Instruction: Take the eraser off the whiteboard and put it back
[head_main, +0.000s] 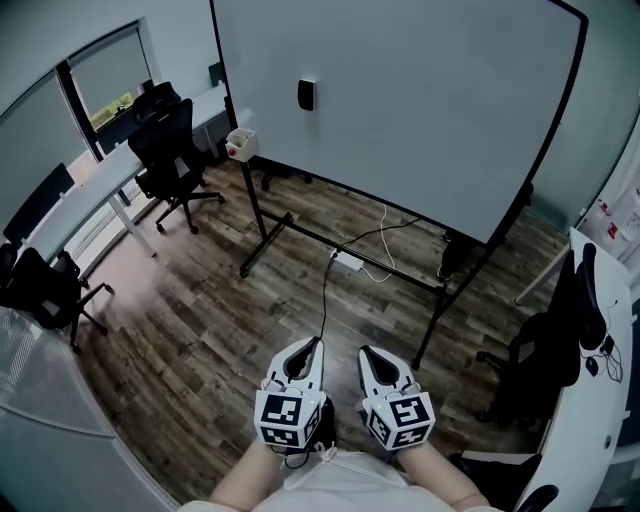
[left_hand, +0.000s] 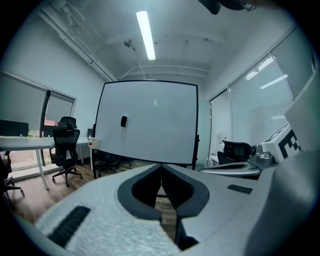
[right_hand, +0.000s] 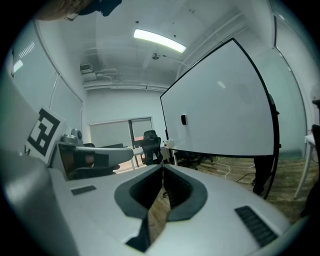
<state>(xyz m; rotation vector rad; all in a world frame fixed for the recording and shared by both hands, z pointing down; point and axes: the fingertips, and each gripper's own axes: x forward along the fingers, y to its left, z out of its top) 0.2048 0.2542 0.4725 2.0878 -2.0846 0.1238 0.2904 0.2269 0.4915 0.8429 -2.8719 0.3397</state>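
– Eraser: where is it?
– A small dark eraser (head_main: 307, 95) sits upright on the whiteboard (head_main: 420, 110), in its left part at about mid-height, clear of the black frame edges.
– And the tools?
– The left tool (head_main: 312, 343) and right tool (head_main: 367, 351) are side by side, low and close to the person, well apart from the board. Each has its jaws pressed together with nothing between them.
– What room lies between?
– Open wooden floor (head_main: 200, 320). The board's black stand legs reach out toward the tools. A white power strip (head_main: 348, 262) with its cable lies on the floor under the board. Black office chairs (head_main: 165, 150) stand at the left by a long white bench (head_main: 90, 190), and another chair (head_main: 540, 350) stands at the right.
– Any containers?
– A small white box (head_main: 240, 143) sits at the board's left post and shows a red spot. What is inside cannot be told.
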